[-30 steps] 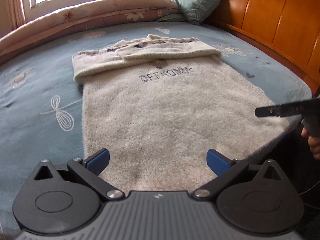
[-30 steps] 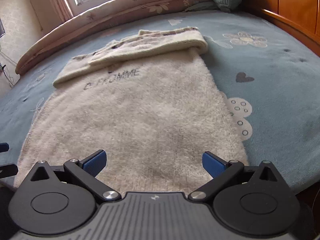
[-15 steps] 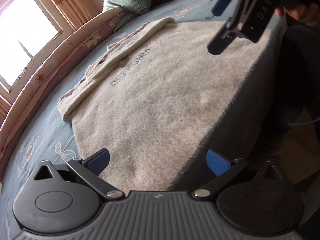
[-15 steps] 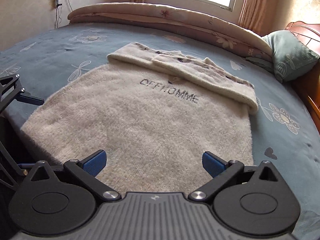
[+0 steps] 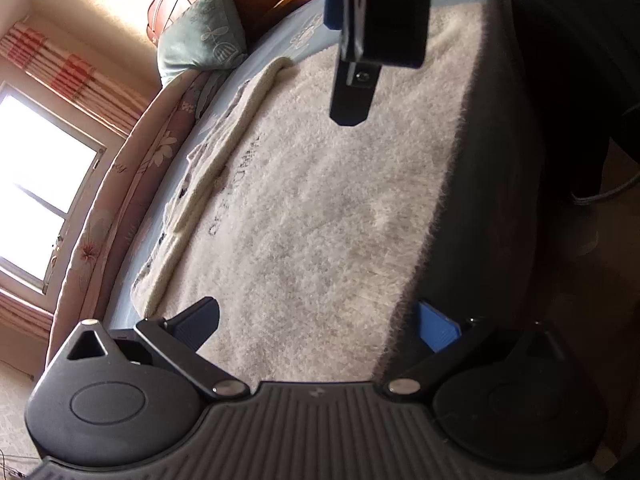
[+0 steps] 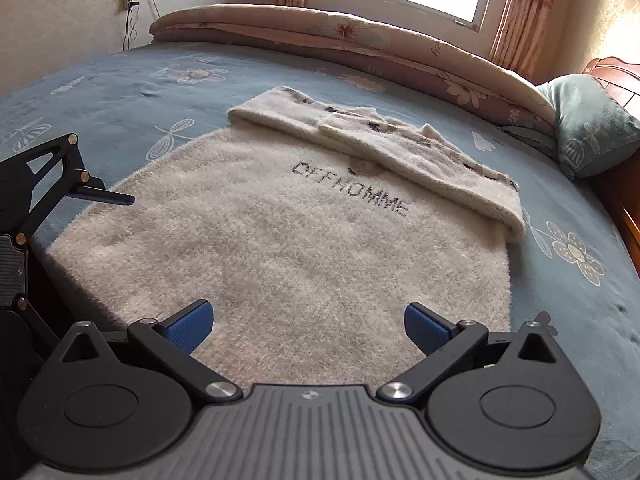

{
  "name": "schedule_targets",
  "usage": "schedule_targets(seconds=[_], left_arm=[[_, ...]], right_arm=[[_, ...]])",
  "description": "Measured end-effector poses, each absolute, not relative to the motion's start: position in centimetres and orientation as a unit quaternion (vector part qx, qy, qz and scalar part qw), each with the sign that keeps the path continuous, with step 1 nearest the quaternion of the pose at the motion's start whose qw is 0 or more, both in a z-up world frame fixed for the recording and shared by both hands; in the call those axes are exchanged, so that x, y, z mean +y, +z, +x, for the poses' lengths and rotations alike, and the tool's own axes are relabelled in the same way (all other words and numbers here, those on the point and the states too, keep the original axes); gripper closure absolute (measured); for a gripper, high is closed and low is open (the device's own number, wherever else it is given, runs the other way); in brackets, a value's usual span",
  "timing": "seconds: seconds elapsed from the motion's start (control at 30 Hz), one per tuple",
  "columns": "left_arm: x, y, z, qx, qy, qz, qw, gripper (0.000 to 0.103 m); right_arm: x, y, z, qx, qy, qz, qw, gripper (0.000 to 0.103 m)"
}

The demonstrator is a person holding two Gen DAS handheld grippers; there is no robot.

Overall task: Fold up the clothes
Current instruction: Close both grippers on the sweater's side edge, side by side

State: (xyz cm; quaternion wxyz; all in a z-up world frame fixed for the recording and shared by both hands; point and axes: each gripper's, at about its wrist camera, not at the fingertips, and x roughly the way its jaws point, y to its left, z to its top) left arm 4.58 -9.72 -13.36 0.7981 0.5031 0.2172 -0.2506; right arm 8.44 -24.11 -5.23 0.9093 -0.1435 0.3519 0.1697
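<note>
Your left gripper [image 5: 316, 326] is released, its black and blue fingers spread wide over the hem at the bed's near edge, holding nothing. The fluffy cream knitted sweater with dark lettering [image 6: 304, 232] lies flat on the blue flower-printed bedsheet [image 6: 568, 288], its sleeves already folded across the top at twelve o'clock. Your right gripper [image 6: 308, 326] is also released and empty, poised above the hem's middle, with the left tool at nine o'clock in its view. You seem to be at the bottom-to-top fold: next, each tool should pinch a hem corner and carry it up toward the lettering. At one o'clock sit a rolled pink floral quilt [image 6: 360, 36] and a teal embroidered pillow [image 6: 592, 128], well apart, blocking nothing.
</note>
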Motion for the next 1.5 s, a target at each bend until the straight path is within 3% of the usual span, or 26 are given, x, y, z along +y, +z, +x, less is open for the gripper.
schedule_targets(seconds=[0.47, 0.73, 0.9, 1.1, 1.17, 1.27, 1.37, 1.5], left_arm=[[-10.6, -14.8, 4.8, 0.151, -0.251, 0.604, 0.741, 0.000], [-10.4, -14.1, 5.1, 0.143, -0.245, 0.595, 0.752, 0.000], [-10.1, -13.3, 5.6, 0.148, -0.238, 0.576, 0.768, 0.000], [-10.0, -12.9, 6.1, 0.156, -0.236, 0.561, 0.778, 0.000], [-9.9, -12.8, 6.2, 0.158, -0.237, 0.556, 0.781, 0.000], [-9.6, -12.5, 6.3, 0.163, -0.237, 0.545, 0.788, 0.000], [-9.4, -12.3, 6.3, 0.161, -0.237, 0.541, 0.790, 0.000], [-9.2, -12.2, 6.1, 0.166, -0.243, 0.533, 0.793, 0.000]], right_arm=[[-24.2, -5.7, 8.5, 0.356, 0.172, -0.136, 0.908, 0.000], [-23.5, -6.2, 7.4, 0.333, 0.225, -0.152, 0.903, 0.000], [-21.2, -7.5, 5.7, 0.303, 0.316, -0.218, 0.872, 0.002], [-17.4, -10.8, 5.2, 0.282, 0.302, -0.339, 0.845, 0.022], [-17.0, -11.3, 5.3, 0.277, 0.302, -0.347, 0.844, 0.025], [-16.5, -11.3, 5.1, 0.260, 0.303, -0.358, 0.844, 0.037], [-15.7, -11.7, 4.9, 0.245, 0.290, -0.390, 0.839, 0.052], [-15.3, -11.8, 4.7, 0.248, 0.294, -0.403, 0.830, 0.089]])
